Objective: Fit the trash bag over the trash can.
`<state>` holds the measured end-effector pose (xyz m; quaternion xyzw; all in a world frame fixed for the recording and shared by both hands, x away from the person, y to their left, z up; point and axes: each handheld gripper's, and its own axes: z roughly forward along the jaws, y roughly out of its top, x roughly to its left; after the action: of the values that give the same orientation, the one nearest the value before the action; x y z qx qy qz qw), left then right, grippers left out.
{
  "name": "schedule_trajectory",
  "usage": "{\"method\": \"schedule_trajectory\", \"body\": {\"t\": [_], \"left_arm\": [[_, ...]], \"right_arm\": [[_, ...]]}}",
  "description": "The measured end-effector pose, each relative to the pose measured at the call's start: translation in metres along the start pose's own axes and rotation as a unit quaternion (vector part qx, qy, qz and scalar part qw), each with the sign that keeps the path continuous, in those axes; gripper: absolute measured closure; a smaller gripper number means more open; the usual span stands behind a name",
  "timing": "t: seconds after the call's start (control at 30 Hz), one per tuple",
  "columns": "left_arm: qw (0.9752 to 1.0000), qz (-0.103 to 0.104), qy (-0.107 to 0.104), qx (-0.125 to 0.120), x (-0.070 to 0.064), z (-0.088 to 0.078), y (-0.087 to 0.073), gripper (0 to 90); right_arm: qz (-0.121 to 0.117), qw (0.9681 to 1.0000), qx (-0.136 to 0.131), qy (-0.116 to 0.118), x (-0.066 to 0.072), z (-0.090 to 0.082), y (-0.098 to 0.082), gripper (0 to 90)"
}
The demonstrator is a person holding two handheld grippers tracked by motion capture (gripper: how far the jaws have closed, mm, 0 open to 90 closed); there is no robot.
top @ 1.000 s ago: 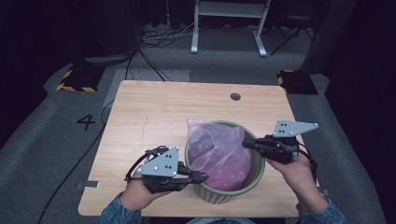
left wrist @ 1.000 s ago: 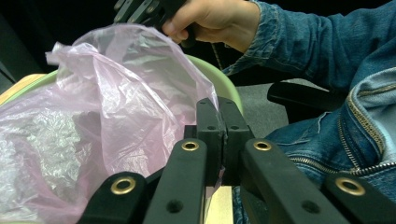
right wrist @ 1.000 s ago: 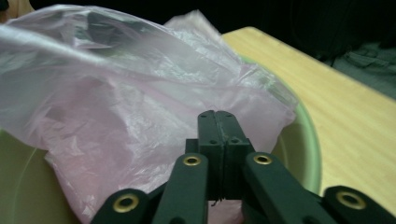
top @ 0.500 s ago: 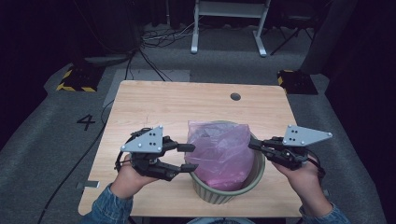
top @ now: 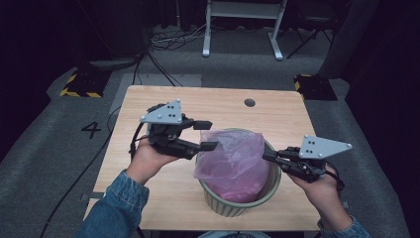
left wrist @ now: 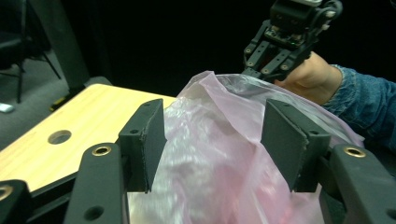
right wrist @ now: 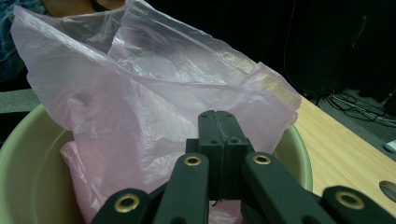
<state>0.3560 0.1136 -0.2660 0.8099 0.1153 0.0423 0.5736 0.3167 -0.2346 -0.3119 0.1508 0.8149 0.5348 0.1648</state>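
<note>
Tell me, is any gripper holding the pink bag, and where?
The left gripper holds nothing; its jaws have just been opening, bag loose between them. The right gripper is shut at the bag's edge; a pinch cannot be told.

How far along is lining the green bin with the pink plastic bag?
Done: the translucent pink plastic bag already sits inside the round pale green bin. In hand: the right hand-held gripper is shut, apparently pinching the bag's edge at the rim, while the left hand-held gripper, jaws just opened, has none of the film pinched. Left: the bag's mouth still stands bunched above the bin, not folded over the rim.
</note>
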Motion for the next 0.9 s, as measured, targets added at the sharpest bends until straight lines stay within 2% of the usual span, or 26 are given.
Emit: {"method": "schedule_trajectory", "body": {"t": [0.17, 0.33, 0.57, 0.7, 0.8, 0.9], "left_arm": [[0.9993, 0.005, -0.030, 0.022, 0.001, 0.029, 0.012, 38.0], [0.9975, 0.018, -0.034, 0.058, 0.003, 0.054, 0.020, 36.5], [0.9971, 0.001, -0.049, 0.059, 0.012, 0.073, 0.021, 36.3], [0.9961, -0.009, -0.059, 0.065, 0.013, 0.080, 0.016, 47.5], [0.9958, -0.018, -0.064, 0.064, 0.013, 0.084, 0.011, 49.8], [0.9957, -0.015, -0.068, 0.061, 0.012, 0.086, 0.007, 61.3]], "right_arm": [[-0.005, 1.0000, 0.000, 0.001, 0.001, 0.003, 0.003, 90.0], [-0.009, 0.9999, 0.001, 0.006, 0.004, 0.006, 0.005, 90.0], [-0.016, 0.9998, -0.004, 0.012, 0.007, 0.010, 0.007, 90.0], [-0.018, 0.9997, -0.008, 0.015, 0.008, 0.012, 0.008, 90.0], [-0.020, 0.9996, -0.012, 0.015, 0.009, 0.012, 0.008, 90.0], [-0.019, 0.9996, -0.015, 0.016, 0.009, 0.012, 0.008, 90.0]]}}
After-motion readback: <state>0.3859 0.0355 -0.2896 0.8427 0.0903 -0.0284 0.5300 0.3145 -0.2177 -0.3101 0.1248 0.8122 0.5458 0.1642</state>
